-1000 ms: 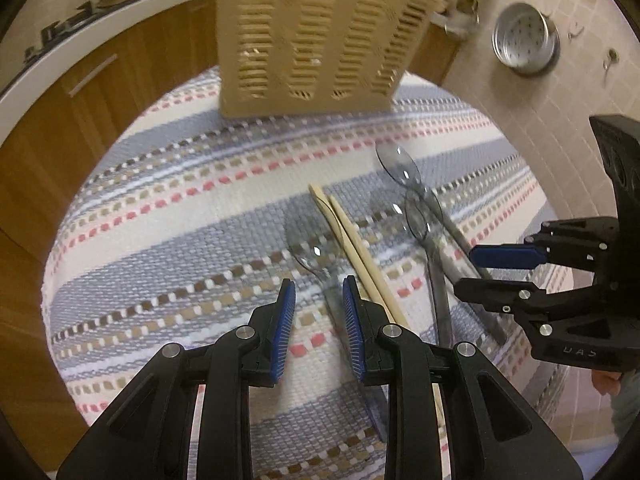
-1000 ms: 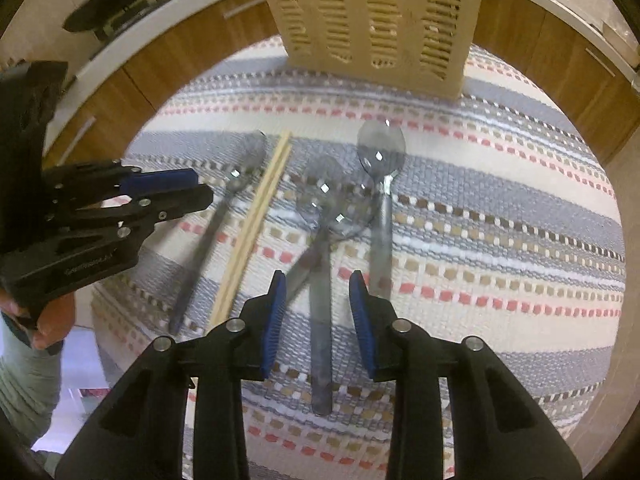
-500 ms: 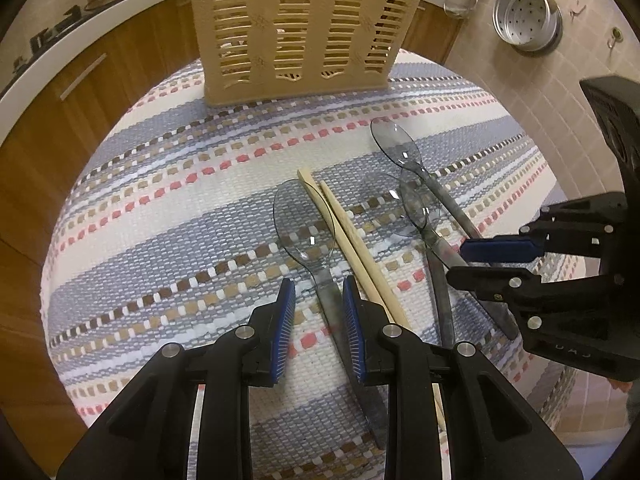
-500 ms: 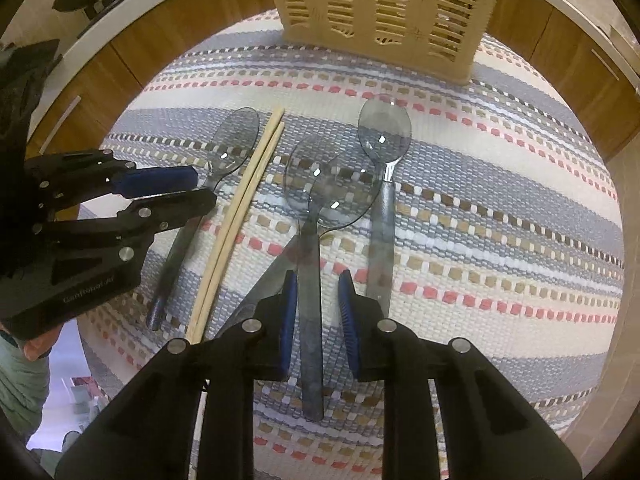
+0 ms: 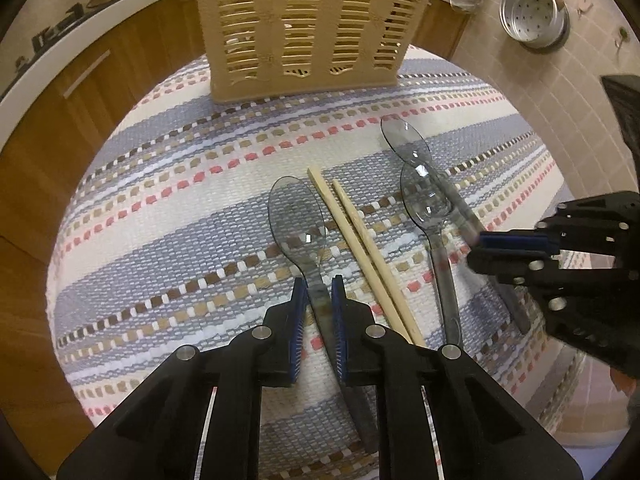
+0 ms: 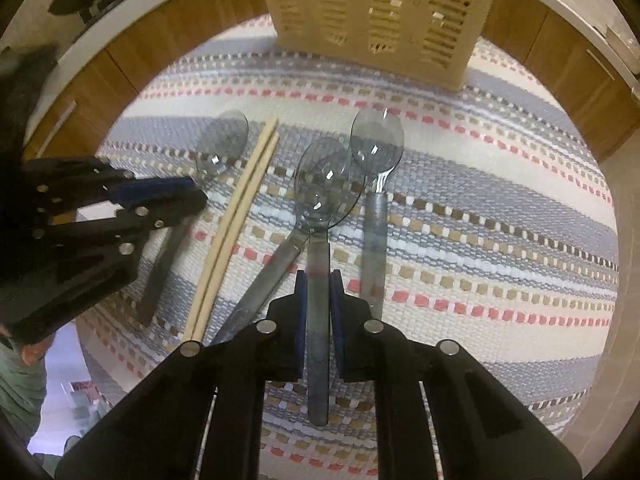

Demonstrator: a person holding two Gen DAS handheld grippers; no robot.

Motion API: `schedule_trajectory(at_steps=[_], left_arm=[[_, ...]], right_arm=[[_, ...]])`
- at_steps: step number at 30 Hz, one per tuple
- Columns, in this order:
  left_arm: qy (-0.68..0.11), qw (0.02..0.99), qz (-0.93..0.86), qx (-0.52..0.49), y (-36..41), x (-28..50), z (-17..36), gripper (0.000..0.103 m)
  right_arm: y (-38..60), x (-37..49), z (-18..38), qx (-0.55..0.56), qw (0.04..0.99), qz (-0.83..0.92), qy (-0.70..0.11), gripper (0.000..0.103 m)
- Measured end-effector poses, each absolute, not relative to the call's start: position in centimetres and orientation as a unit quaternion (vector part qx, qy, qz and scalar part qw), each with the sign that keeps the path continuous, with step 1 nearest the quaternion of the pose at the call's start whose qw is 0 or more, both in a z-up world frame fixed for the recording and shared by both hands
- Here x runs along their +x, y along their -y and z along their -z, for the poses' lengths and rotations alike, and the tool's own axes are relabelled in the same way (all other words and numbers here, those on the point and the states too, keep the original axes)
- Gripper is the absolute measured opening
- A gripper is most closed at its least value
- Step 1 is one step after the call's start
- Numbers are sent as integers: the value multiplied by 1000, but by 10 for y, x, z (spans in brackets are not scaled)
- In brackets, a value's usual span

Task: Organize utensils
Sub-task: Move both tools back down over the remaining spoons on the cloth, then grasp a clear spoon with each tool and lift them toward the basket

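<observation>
The spoons lie handle-toward-me on the striped cloth (image 5: 168,240), four of them, with a pair of chopsticks (image 5: 360,248) between. My left gripper (image 5: 319,300) is closing on the handle of the leftmost spoon (image 5: 298,220), which sits between the blue pads just below its bowl. My right gripper (image 6: 319,296) is closing too, on the handle of a middle spoon (image 6: 320,280) whose bowl overlaps a neighbour's, so I judge a straight lift will part them cleanly. The slotted basket (image 5: 304,28) stands at the far edge, upright and open-topped, likely where these go. The far-right spoon (image 6: 376,216) lies untouched beside my right pads
</observation>
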State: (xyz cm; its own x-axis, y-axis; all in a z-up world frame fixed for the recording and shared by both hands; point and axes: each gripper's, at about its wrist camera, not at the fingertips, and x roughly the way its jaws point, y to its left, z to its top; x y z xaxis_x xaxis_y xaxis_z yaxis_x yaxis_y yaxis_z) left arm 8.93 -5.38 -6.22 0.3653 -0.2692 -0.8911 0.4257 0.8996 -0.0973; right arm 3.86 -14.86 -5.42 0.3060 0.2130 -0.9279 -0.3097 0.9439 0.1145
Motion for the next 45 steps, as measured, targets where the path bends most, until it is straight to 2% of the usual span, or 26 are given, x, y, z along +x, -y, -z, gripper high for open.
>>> schedule_trajectory(at_steps=[4, 9, 17, 19, 21, 25, 27, 29, 35, 42, 43, 45], left_arm=[[-523, 826, 207, 49, 45, 88, 62, 7], [-520, 830, 201, 29, 36, 81, 57, 2], [-525, 829, 191, 29, 20, 75, 54, 3], [-530, 825, 195, 34, 19, 75, 56, 4], [-528, 827, 186, 47, 21, 74, 57, 11], [-531, 824, 191, 48, 18, 77, 59, 14], [-533, 822, 193, 57, 19, 79, 59, 26], [-534, 819, 197, 74, 26, 81, 58, 28], [-553, 804, 185, 114, 42, 88, 58, 28], [-585, 780, 188, 122, 40, 107, 58, 12], [-587, 778, 188, 120, 38, 109, 57, 12], [-586, 780, 185, 119, 40, 112, 58, 10]], right_arm=[[174, 35, 42, -21, 821, -131, -556, 9], [219, 44, 61, 11, 806, -69, -588, 9], [230, 47, 71, 5, 796, -59, -603, 11], [230, 48, 71, 4, 795, -60, -603, 15], [230, 54, 68, 2, 797, -58, -601, 26], [230, 58, 69, 1, 797, -60, -602, 26], [233, 58, 70, 1, 796, -59, -602, 26], [235, 60, 70, 2, 796, -60, -602, 26], [233, 79, 70, 3, 788, -64, -612, 26], [218, 96, 74, -27, 781, -58, -622, 26], [215, 96, 74, -37, 781, -54, -621, 25], [210, 95, 73, -42, 781, -56, -620, 12]])
